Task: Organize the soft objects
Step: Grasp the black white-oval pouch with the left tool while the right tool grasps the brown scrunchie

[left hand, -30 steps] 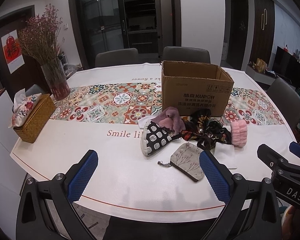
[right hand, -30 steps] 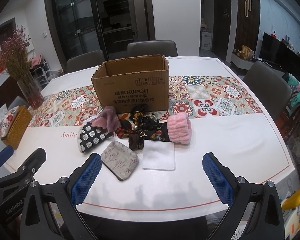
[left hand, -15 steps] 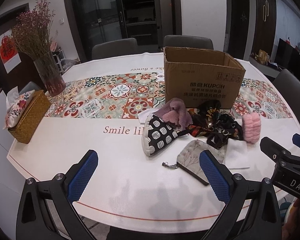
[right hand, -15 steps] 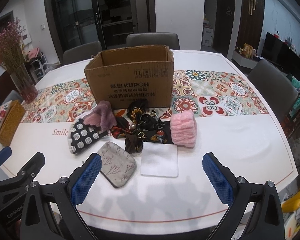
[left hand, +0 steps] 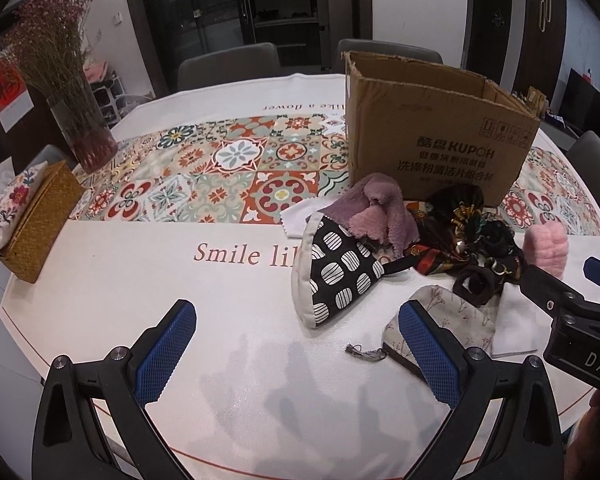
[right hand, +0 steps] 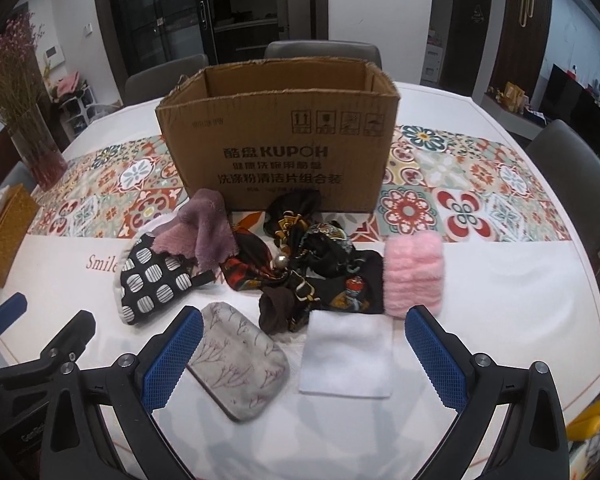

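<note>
A heap of soft things lies before an open cardboard box (right hand: 276, 152) (left hand: 432, 136): a black spotted pouch (right hand: 152, 280) (left hand: 336, 272), a purple cloth (right hand: 204, 232) (left hand: 376, 208), dark patterned scarves (right hand: 312, 264) (left hand: 468, 240), a pink fluffy band (right hand: 414, 274) (left hand: 546, 248), a grey floral pouch (right hand: 240, 360) (left hand: 452, 320) and a folded white cloth (right hand: 346, 354). My right gripper (right hand: 300, 360) is open and empty, just short of the grey pouch and white cloth. My left gripper (left hand: 296, 348) is open and empty, left of the pile.
A vase of dried flowers (left hand: 80, 120) and a woven tissue box (left hand: 36, 220) stand at the table's left. Chairs (right hand: 320, 50) stand behind the table. The table's front edge (left hand: 260, 460) is close below the grippers.
Both grippers have moved forward and lower toward the pile. Both stay open. The objects have not moved.
</note>
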A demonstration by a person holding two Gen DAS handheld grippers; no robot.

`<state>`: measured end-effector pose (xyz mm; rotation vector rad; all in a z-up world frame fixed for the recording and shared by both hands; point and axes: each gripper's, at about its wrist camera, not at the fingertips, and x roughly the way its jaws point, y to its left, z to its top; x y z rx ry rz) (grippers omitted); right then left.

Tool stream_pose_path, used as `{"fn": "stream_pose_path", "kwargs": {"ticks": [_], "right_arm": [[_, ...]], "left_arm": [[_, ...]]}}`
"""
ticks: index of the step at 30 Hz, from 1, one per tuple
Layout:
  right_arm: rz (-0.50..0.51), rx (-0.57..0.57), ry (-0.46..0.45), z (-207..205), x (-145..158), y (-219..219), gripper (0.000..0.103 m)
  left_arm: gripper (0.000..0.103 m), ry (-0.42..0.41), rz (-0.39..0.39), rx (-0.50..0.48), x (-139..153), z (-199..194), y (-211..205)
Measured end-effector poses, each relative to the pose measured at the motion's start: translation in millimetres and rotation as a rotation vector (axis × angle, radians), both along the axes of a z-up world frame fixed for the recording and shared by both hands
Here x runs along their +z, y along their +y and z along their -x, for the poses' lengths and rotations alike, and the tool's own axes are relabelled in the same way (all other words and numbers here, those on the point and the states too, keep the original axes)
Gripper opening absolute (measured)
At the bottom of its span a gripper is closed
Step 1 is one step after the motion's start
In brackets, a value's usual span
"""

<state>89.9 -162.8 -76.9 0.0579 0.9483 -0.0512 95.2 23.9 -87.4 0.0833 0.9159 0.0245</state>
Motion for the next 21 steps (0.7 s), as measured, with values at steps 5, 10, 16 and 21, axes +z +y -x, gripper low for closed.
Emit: {"fn": "stream_pose_path", "kwargs": {"ticks": [5,10,16,21], "right_arm": [[-0.011,-0.011,0.034,-12,-15,0,0.102],[-0.015,-0.018,0.052,-23,-26,1,0.102],[-0.030,-0.027,0.071,-34,-35,-1,0.102],[-0.027,-0.047,0.094,-40,-44,-8,0.102]], "left_arm": [[0.103,0.043,0.005,-0.001,-18,-17,0],[0.103,0.068,0.003,-0.009,-32,-34,-1],[0.103,0.100,0.020,-0.024,-44,-50,-5],[0.101,0.138,0.009,-0.039,-57,-60,-12]]}}
